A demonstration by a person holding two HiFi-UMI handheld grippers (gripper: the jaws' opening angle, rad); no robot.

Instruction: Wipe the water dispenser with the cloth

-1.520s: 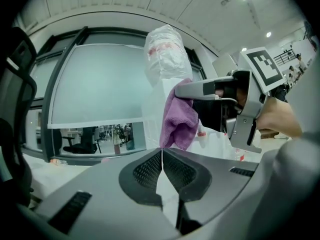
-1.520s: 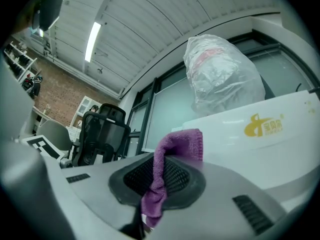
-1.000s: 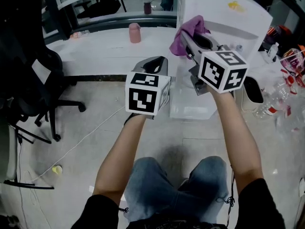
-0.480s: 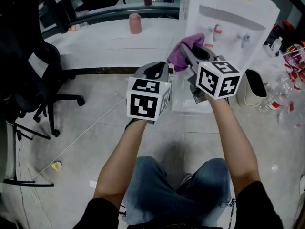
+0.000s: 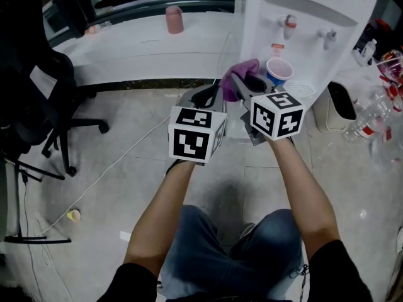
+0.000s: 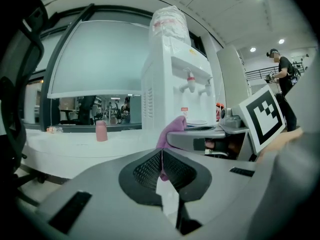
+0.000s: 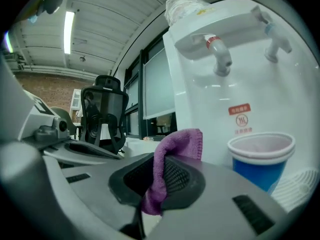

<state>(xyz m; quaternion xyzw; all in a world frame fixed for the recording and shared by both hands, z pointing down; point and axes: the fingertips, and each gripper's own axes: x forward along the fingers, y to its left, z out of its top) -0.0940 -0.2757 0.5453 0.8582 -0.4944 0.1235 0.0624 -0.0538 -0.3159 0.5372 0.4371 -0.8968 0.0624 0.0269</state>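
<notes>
The white water dispenser (image 5: 302,24) stands ahead, with a red tap and a grey tap (image 7: 220,54) above its drip tray. A blue paper cup (image 5: 278,72) sits on that tray (image 7: 260,159). My right gripper (image 5: 236,83) is shut on a purple cloth (image 7: 172,159), which hangs folded between the jaws close to the dispenser's front (image 7: 240,99), left of the cup. My left gripper (image 5: 204,96) is shut on nothing, just left of the right one and lower. In the left gripper view the cloth (image 6: 172,131) and the dispenser (image 6: 175,79) show beyond its closed jaws.
A white counter (image 5: 151,43) with a pink cup (image 5: 174,19) runs along the left of the dispenser. A black office chair (image 5: 38,99) stands at far left. A white bin (image 5: 340,109) and clear bottles (image 5: 371,121) lie right of the dispenser. A person stands far off (image 6: 285,79).
Both grippers have come down and towards me along the dispenser's front. The cloth went from the top panel to the level of the taps' tray. The blue cup has come into view.
</notes>
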